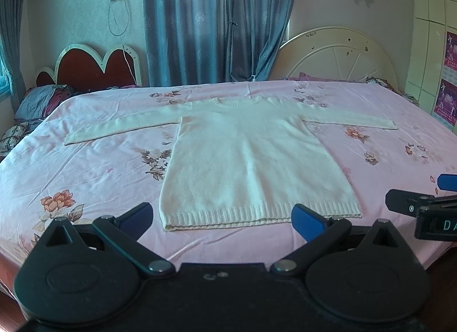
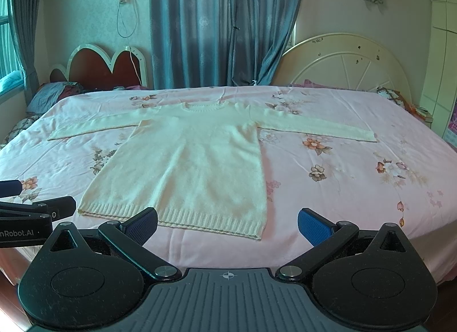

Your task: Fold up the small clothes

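Observation:
A small cream knit sweater (image 1: 251,160) lies flat and face up on the pink floral bedsheet (image 1: 85,177), both sleeves spread out sideways, ribbed hem toward me. It also shows in the right wrist view (image 2: 197,166). My left gripper (image 1: 222,217) is open and empty, hovering just in front of the hem. My right gripper (image 2: 227,223) is open and empty, in front of the hem's right corner. Each gripper's side shows at the edge of the other's view.
The bed (image 2: 357,189) fills the scene, its near edge just below the grippers. Pillows (image 1: 42,100) lie at the far left, a red heart-shaped headboard (image 1: 97,66) and a white round headboard (image 1: 340,55) stand behind, with blue curtains (image 1: 217,20) at the back wall.

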Demonstrator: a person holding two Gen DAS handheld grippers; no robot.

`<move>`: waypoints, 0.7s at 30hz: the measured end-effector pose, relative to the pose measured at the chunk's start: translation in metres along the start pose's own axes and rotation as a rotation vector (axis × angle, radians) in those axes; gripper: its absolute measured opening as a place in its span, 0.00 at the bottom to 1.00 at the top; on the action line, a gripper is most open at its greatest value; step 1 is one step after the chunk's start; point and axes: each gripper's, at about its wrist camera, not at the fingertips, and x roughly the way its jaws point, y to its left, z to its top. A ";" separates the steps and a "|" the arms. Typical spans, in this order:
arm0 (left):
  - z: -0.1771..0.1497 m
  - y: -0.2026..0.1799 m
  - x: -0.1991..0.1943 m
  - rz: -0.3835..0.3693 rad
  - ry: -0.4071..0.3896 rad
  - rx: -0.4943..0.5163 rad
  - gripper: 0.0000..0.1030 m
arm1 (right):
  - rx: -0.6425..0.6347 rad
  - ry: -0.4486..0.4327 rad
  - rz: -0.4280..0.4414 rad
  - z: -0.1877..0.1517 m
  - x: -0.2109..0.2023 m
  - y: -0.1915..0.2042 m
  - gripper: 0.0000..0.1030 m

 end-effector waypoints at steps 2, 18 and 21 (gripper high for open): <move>0.000 0.000 0.000 0.001 -0.002 0.000 1.00 | 0.000 0.000 0.001 0.000 0.001 0.000 1.00; 0.004 -0.004 -0.001 0.005 -0.003 -0.004 1.00 | -0.003 -0.003 -0.001 0.002 0.001 -0.003 1.00; 0.004 -0.004 -0.001 0.005 -0.004 -0.007 1.00 | -0.004 -0.003 -0.003 0.002 0.002 -0.003 1.00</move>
